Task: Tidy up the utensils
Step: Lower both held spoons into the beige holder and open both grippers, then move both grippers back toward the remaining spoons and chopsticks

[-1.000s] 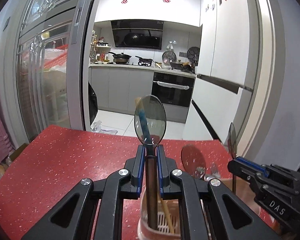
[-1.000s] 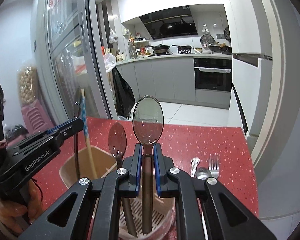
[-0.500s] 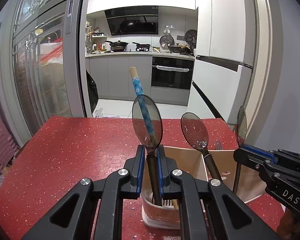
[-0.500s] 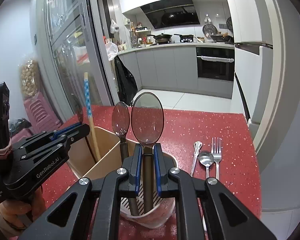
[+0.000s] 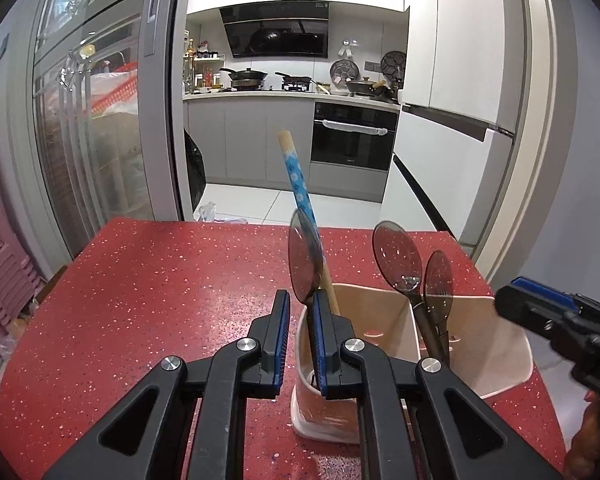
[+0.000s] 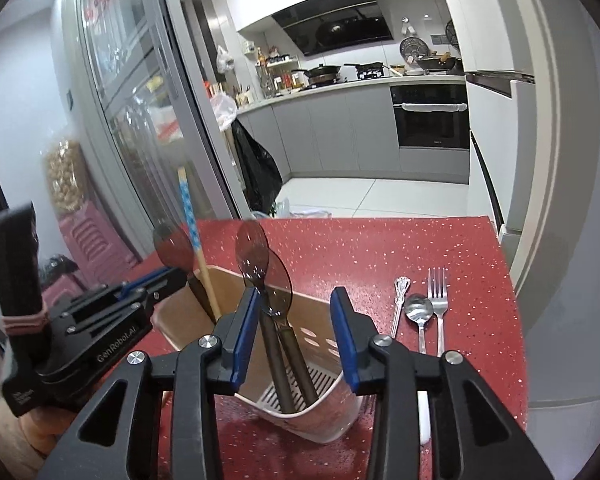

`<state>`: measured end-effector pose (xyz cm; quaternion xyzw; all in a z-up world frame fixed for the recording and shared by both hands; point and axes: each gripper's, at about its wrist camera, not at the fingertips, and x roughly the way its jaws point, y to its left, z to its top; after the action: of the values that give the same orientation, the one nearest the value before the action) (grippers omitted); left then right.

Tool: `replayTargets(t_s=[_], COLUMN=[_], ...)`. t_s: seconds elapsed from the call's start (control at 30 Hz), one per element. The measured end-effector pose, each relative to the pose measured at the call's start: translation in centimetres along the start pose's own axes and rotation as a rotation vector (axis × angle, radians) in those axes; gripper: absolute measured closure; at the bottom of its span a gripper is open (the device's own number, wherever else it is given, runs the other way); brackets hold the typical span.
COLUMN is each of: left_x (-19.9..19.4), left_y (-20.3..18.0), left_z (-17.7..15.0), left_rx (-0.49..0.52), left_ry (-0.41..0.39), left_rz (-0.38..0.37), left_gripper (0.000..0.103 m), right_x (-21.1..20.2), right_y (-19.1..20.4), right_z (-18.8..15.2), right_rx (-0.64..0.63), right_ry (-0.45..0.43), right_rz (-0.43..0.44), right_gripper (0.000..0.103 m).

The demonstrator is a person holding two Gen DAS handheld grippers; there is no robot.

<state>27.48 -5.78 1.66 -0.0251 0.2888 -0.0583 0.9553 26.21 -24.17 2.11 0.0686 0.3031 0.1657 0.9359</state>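
left gripper (image 5: 298, 306): fingers are spread apart, nothing pinched. One blue pad sits just beside the smoky spoon handle, and I can't tell if it actually touches.

chopstick (image 5: 300, 196): blue-patterned one with a wooden tip, standing in the caddy's left compartment and leaning back to the left.

left spoon (image 5: 305, 258): translucent dark plastic, bowl up, in that same left compartment, right in front of the chopstick.

caddy (image 5: 384, 300): beige plastic utensil holder with two compartments, sitting on the red speckled table (image 5: 160, 280). From my right wrist cam you can see the slotted drain floor.

spoon pair (image 5: 412, 264): two more smoky spoons standing bowl-up in the right compartment, handles crossing low down and leaning on each other.

right gripper (image 6: 294, 306): wide open, holding nothing, hovering over the near end of the caddy with the spoon pair poking up between my fingers, closer to the left pad.

metal cutlery: lying flat on the table to the right of the caddy, still loose. An ornate handle (image 6: 400, 300), then a small steel spoon (image 6: 418, 312), then a fork (image 6: 438, 296), side by side and roughly parallel.
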Motion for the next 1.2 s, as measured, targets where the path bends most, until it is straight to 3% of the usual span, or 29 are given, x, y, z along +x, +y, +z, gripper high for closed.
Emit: replayTargets(t_s=[0.13, 0.3, 0.43, 0.73, 0.9, 0.93, 0.97, 1.2], left_x=[-1.2, -3.4, -5.0, -8.4, -9.8, -9.9, -10.2, -11.1], left_y=[0.2, 0.7, 1.7, 4.2, 5.2, 5.4, 5.7, 6.9], left_z=[0.2, -0.5, -1.6, -6.0, -9.0, -9.4, -10.0, -13.3], left_rx=[0.000, -0.001, -0.020, -0.059, -0.079, -0.082, -0.087, -0.055], left_ry=[-0.012, -0.004, 0.016, 0.078, 0.118, 0.127, 0.141, 0.136], left_rz=[0.004, 0.005, 0.009, 0.031, 0.014, 0.016, 0.024, 0.098], left_gripper=[0.067, 0.067, 0.067, 0.067, 0.067, 0.042, 0.000, 0.000], right_x=[-1.6, -3.8, -5.3, -6.9, -7.1, -7.1, -7.1, -6.5], right_y=[0.0, 0.5, 0.8, 1.8, 2.7, 2.9, 3.1, 4.6], right_z=[0.0, -0.9, -1.9, -6.1, -8.7, -9.2, -9.8, -12.6], right_rx=[0.022, 0.026, 0.057, 0.125, 0.144, 0.149, 0.153, 0.163], right_ry=[-0.009, -0.002, 0.027, 0.140, 0.204, 0.219, 0.237, 0.329], right_rz=[0.011, 0.007, 0.009, 0.008, -0.004, -0.005, -0.008, -0.025], right_gripper=[0.057, 0.043, 0.041, 0.036, 0.023, 0.023, 0.023, 0.022])
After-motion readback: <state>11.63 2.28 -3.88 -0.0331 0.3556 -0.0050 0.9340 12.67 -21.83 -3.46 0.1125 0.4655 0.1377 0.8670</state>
